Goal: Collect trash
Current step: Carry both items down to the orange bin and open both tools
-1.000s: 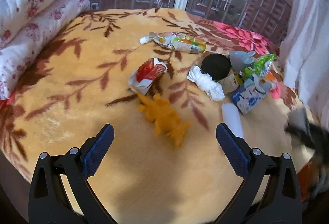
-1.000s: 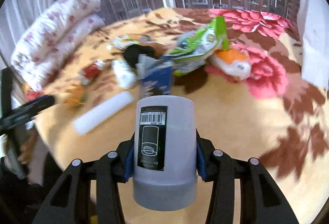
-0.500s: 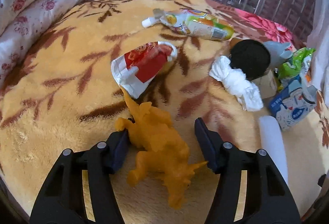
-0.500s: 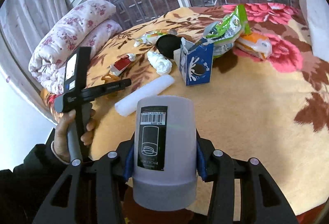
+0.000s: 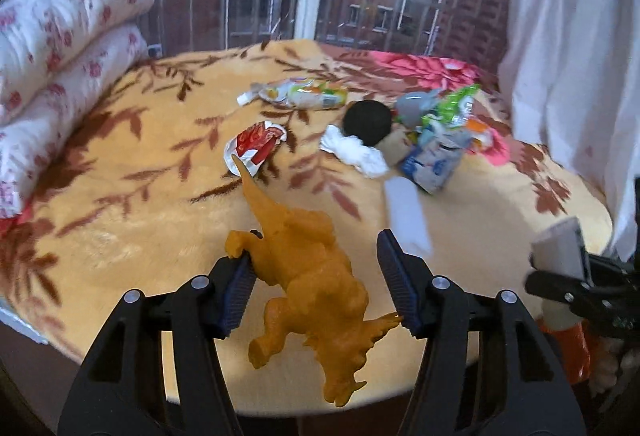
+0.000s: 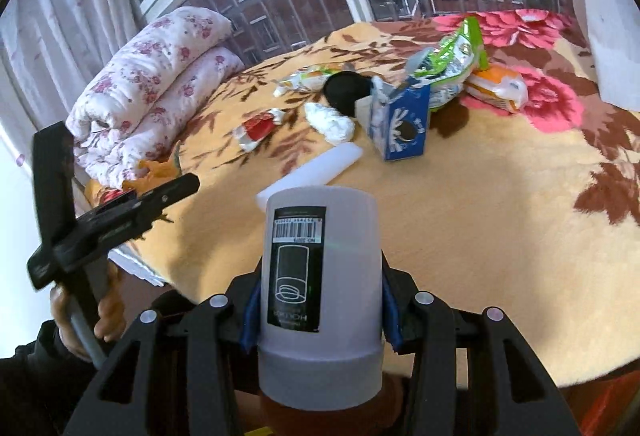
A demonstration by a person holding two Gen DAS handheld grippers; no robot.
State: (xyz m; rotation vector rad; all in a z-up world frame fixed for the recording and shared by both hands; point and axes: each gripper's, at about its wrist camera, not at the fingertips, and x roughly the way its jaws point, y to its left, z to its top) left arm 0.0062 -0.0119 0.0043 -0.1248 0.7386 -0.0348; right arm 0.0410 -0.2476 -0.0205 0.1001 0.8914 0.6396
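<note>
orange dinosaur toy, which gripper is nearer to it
Left. The left gripper has the orange dinosaur toy between its fingers, one pad touching it. The right gripper is off to the side, shut on a grey container.

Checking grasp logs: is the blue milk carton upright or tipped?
Upright. The blue-and-white milk carton stands on its base on the yellow blanket, torn top open upward, printed front facing the right wrist camera.

Left gripper (image 5: pixel 320 278) part-closed, grip uncertain; right gripper (image 6: pixel 320 310) clamped, held low.
</note>
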